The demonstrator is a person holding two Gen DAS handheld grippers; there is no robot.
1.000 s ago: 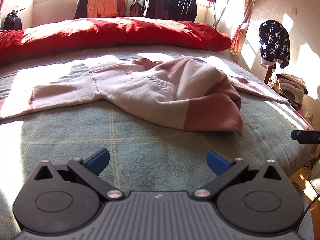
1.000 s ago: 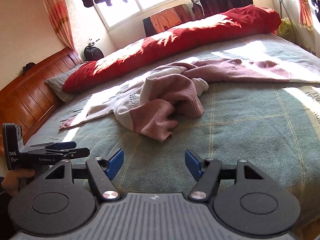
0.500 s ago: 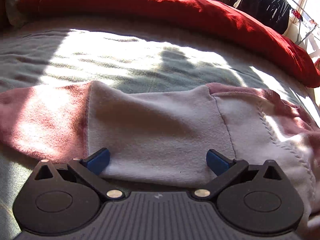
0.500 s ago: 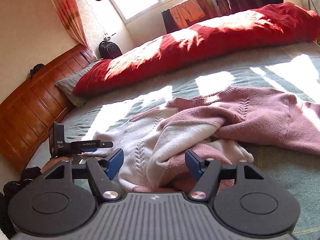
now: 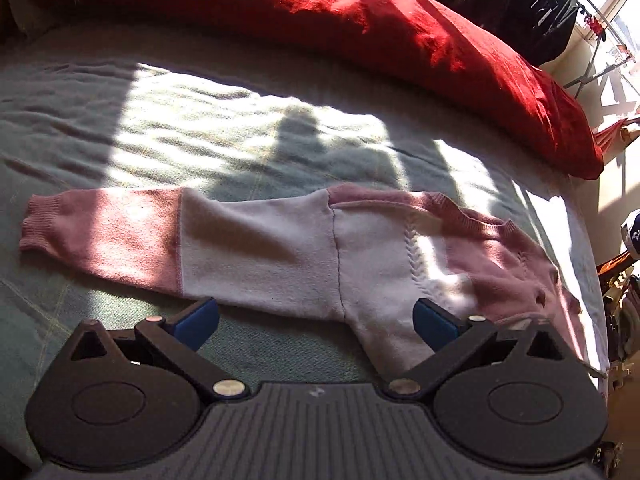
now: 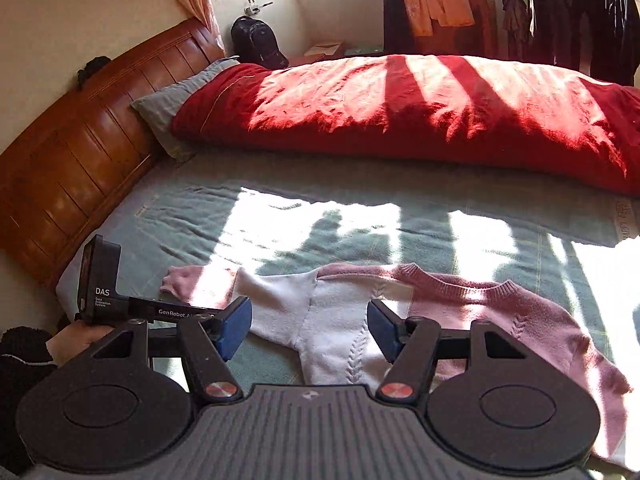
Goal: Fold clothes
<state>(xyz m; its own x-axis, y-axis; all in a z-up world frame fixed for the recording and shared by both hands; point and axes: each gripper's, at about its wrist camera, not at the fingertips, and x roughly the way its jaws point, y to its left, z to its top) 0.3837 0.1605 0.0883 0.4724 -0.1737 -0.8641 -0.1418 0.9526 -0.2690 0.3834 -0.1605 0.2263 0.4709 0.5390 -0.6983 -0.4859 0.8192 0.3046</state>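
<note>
In the right wrist view the wooden headboard (image 6: 80, 168) runs down the left edge, with a grey pillow (image 6: 172, 104) at its upper end. At lower left a hand (image 6: 76, 340) in a dark sleeve holds the left gripper (image 6: 216, 322), seen side-on; here I cannot tell how its fingers stand. In the left wrist view the left gripper (image 5: 316, 322) has its blue pads spread wide with nothing pinched. The right gripper (image 6: 310, 332) also stands spread, its jaws having just been closing a little, with nothing pressed between the pads.

The pink and white sweater (image 6: 340, 320) lies flat across the lower middle of the green bedspread (image 6: 320, 216), one sleeve stretched left to its cuff (image 5: 40, 224), the neckline toward the right. Bare bedspread lies open above the sweater, up to the long red duvet (image 6: 420, 116) crossing the upper frame. Left of the cuff there is bare bedspread too.

The sweater's lower hem is hidden behind both gripper bodies. Its right side is partly washed out by sunlight, and the far sleeve is cut off at lower right. Dark clothes (image 6: 580, 16) hang at upper right, their details hard to make out.
</note>
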